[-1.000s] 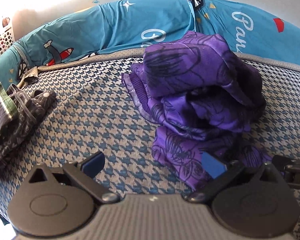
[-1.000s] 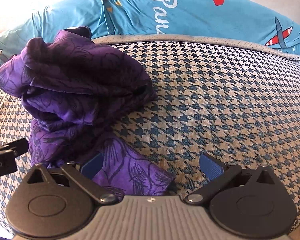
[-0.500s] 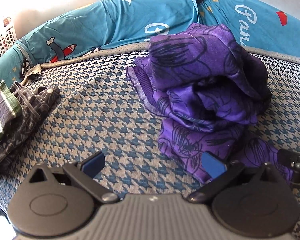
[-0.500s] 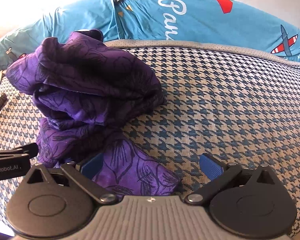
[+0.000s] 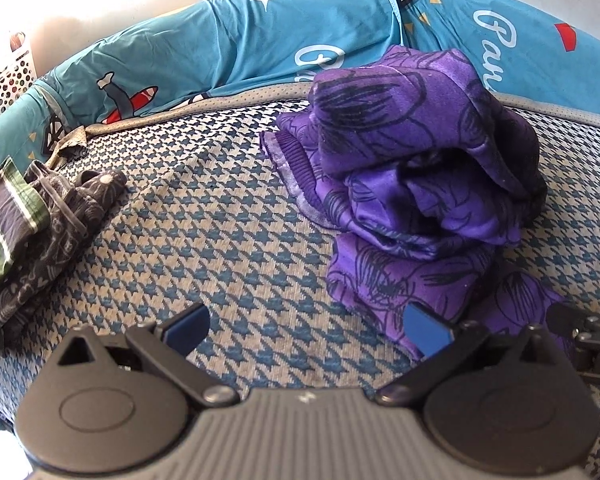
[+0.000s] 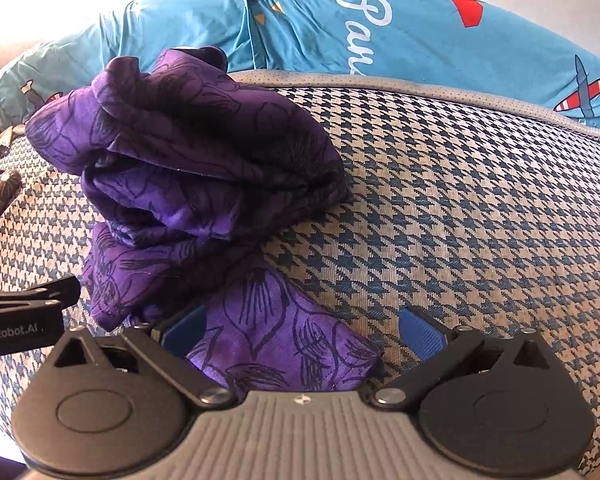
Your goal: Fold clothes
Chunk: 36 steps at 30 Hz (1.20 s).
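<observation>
A purple garment with a dark flower print (image 5: pixel 420 168) lies bunched in a loose heap on the houndstooth bed cover (image 5: pixel 220 240); it also shows in the right wrist view (image 6: pixel 204 168). My left gripper (image 5: pixel 306 326) is open and empty, low over the cover, its right finger beside the garment's near flap. My right gripper (image 6: pixel 302 330) is open, its fingers on either side of the garment's near corner (image 6: pixel 284 340), not closed on it. Each gripper's tip shows at the edge of the other's view.
A folded stack of dark patterned and green striped clothes (image 5: pixel 32 224) lies at the left. A teal printed duvet (image 5: pixel 260 48) runs along the back of the bed. A white perforated basket (image 5: pixel 4 84) stands at the far left.
Both grippers have drawn back a little from the purple heap, which now sits slightly further away. Both stay open. The garment has not moved.
</observation>
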Tool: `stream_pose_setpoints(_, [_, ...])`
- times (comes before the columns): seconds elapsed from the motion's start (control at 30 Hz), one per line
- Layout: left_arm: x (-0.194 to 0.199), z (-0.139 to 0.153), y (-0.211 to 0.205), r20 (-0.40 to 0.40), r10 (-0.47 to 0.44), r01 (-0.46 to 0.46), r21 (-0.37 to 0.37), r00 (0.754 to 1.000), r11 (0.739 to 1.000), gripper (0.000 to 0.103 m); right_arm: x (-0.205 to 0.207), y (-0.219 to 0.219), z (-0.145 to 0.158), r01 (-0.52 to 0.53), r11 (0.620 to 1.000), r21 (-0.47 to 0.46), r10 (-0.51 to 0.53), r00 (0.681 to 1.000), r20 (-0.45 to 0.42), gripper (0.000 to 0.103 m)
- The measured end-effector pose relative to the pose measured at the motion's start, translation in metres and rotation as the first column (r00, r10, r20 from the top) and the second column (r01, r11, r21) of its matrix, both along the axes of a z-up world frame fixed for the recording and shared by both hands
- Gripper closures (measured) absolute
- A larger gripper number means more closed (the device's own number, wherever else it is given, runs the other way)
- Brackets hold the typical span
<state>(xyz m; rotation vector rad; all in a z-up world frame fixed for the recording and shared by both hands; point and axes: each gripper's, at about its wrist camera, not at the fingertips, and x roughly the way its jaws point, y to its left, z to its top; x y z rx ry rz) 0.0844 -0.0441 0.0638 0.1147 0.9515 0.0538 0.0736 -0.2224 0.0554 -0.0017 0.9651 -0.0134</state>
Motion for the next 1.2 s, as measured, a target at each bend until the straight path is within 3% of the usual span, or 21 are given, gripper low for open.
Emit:
stream_pose_setpoints(0.43, [-0.001,-0.001,0.000,-0.001,-0.004,0.004,-0.004,1.000,1.000,0.000,-0.002,0.010,0.000,-0.060,0.996,-0.066,0.061,0.998,0.017,0.000])
stream_pose_setpoints(1.2, [-0.001,-0.002,-0.001,-0.002,-0.005,0.005,-0.004,1.000,1.000,0.000,-0.001,0.012,-0.004,-0.067,0.996,-0.058,0.066,0.998,-0.008,0.000])
